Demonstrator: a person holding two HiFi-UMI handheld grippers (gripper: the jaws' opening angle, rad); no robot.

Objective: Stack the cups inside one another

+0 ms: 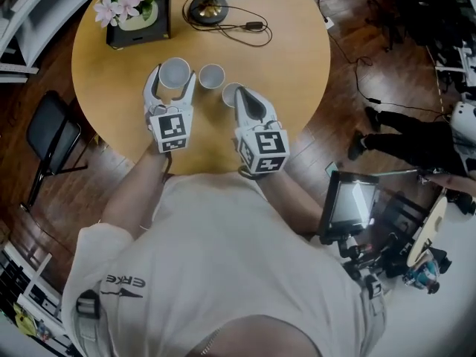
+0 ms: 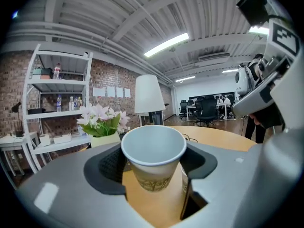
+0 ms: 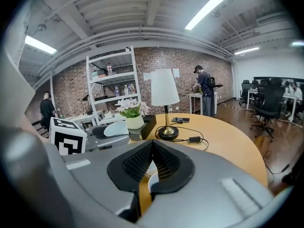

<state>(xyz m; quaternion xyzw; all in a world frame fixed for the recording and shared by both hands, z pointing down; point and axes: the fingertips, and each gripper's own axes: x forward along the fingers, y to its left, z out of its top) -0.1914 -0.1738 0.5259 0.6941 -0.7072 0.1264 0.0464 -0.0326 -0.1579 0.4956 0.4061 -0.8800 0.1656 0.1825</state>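
Note:
Three white paper cups are on or over the round wooden table. My left gripper is shut on the largest cup, its fingers on either side of the wall. In the left gripper view this cup hangs upright between the jaws of the left gripper, above the tabletop. A second cup stands free in the middle. The third cup sits at the tip of my right gripper. The right gripper has its pads together, and a bit of that cup shows under them. Whether they touch is unclear.
At the table's far side stand a flower pot on a black box and a lamp base with a cable and adapter. A black folding chair is at the left. A monitor and gear sit at the right.

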